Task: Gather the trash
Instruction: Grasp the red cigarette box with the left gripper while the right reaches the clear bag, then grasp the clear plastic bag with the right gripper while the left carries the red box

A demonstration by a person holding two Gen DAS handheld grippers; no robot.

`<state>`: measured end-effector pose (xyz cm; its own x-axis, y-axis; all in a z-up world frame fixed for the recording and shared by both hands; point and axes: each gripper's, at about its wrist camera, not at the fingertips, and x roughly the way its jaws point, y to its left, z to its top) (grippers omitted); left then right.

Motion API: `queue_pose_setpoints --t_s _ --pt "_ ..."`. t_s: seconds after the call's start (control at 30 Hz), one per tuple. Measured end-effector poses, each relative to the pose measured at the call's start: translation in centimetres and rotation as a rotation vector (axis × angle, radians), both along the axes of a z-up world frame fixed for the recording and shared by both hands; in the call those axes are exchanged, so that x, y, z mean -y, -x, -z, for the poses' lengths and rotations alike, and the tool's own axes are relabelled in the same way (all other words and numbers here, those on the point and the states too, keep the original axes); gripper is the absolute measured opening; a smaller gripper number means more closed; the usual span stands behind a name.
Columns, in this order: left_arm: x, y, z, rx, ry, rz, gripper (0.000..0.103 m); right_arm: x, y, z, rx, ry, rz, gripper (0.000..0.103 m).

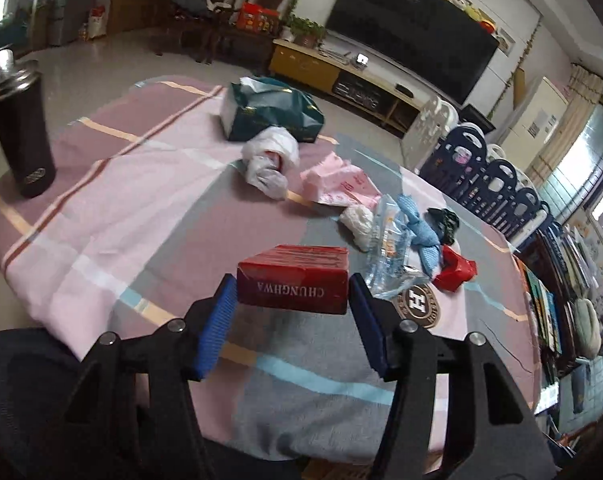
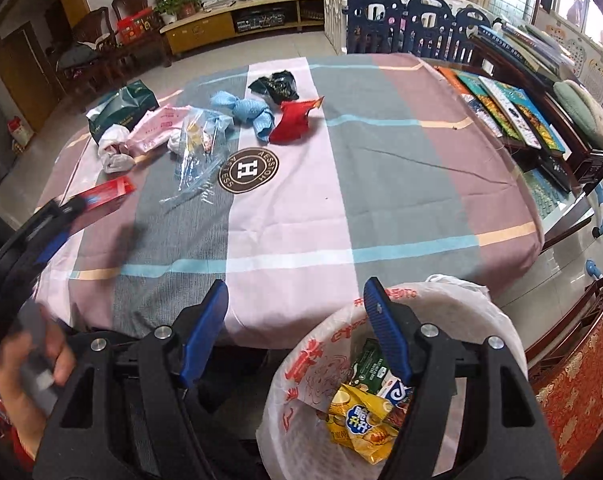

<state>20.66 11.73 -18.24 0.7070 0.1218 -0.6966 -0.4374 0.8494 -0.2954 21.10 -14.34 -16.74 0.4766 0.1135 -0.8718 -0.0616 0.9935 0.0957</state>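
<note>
My left gripper (image 1: 292,294) is shut on a red Chunghwa cigarette box (image 1: 293,280) and holds it above the table's near edge; the box also shows in the right wrist view (image 2: 107,194). My right gripper (image 2: 295,294) is open and empty, above a bin lined with a white bag (image 2: 301,392) that holds snack wrappers (image 2: 361,420). On the tablecloth (image 2: 381,208) lie a clear plastic wrapper (image 2: 197,148), a blue wrapper (image 2: 245,112), a red wrapper (image 2: 293,124), a black wrapper (image 2: 275,84), a pink packet (image 2: 157,126) and a crumpled white bag (image 2: 113,148).
A green tissue pack (image 1: 269,110) lies at the table's far side. A black thermos (image 1: 19,128) stands at the left. Books (image 2: 509,108) and a playpen fence (image 2: 413,20) are on the right. A red cloth (image 2: 581,380) is beside the bin.
</note>
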Motion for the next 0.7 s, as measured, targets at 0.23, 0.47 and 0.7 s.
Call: queue_pose_setpoints --t_s 0.23,0.47,0.7 --pt "-4.5 1.6 0.8 -0.008 0.080 -0.201 0.058 -4.2 -6.0 2.4 0.013 -0.068 -0.029 0.069" --pt "-3.4 1.5 0.2 0.052 0.008 -0.202 0.058 -11.9 -15.2 4.5 0.075 -0.025 -0.134 0.079" --pt "-4.5 0.7 1.0 0.002 0.046 -0.207 0.058 -14.8 -19.4 9.6 -0.061 0.077 -0.152 0.078"
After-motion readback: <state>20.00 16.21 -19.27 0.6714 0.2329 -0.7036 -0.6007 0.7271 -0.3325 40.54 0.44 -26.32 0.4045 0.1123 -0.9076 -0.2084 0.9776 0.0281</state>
